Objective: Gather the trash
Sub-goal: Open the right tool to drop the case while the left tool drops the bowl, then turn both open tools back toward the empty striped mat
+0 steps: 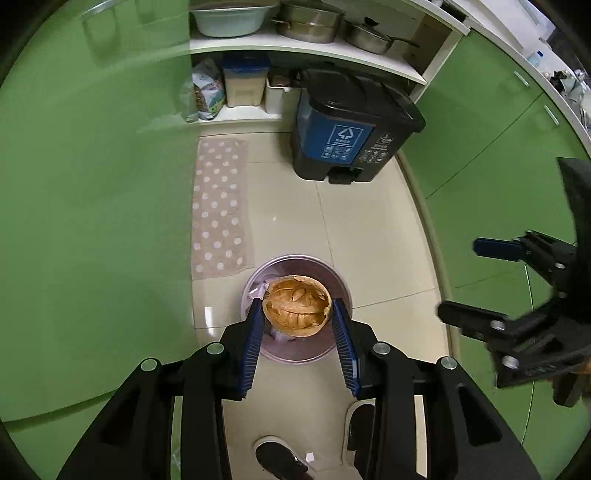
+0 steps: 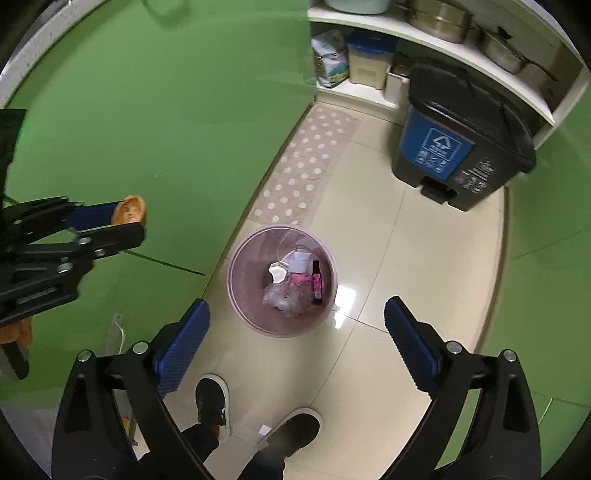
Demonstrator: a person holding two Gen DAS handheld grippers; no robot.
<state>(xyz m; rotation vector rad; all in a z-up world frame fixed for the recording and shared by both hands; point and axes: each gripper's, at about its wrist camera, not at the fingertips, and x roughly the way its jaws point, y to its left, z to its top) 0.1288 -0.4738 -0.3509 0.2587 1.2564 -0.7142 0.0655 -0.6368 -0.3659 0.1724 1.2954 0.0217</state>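
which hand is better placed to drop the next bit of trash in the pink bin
Left. The left gripper is shut on a walnut shell above the pink bin; the right gripper is open and empty.

Narrow kitchen aisle, glossy cream floor tiles [image 2: 424, 280] with a light glare patch. Green cabinet doors [image 1: 92, 184] lined both sides. A beige polka-dot mat [image 1: 218, 206] lay along the left cabinets. Open white shelves [image 1: 295, 44] at the far end held metal pots [image 1: 310, 22] and a basin [image 1: 229, 18].
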